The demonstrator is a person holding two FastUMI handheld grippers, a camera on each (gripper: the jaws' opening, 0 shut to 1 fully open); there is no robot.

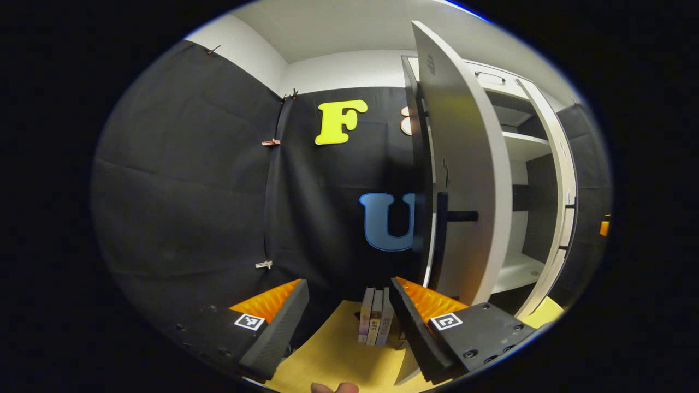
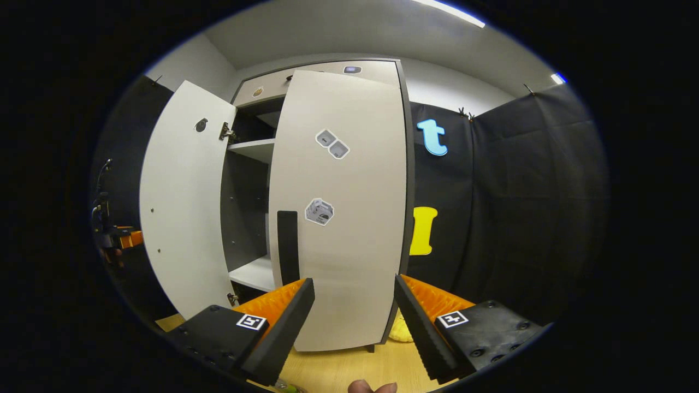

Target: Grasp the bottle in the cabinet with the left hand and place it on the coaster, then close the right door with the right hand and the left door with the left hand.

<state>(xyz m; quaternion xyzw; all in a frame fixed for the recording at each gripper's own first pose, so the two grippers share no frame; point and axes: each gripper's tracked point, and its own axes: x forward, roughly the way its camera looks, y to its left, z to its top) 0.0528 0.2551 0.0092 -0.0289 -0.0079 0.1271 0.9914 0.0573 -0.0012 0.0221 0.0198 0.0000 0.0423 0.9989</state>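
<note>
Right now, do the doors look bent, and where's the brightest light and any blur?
Left gripper view: fisheye bows the left door strongly; cabinet interior is evenly lit, the cloth wall dim, and focus is sharp. Right gripper view: the right door bulges outward; a ceiling light strip glares at top; the image is sharp apart from the edges.

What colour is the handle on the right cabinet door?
Black. The vertical handle on the pale right door shows best in the right gripper view.
</note>
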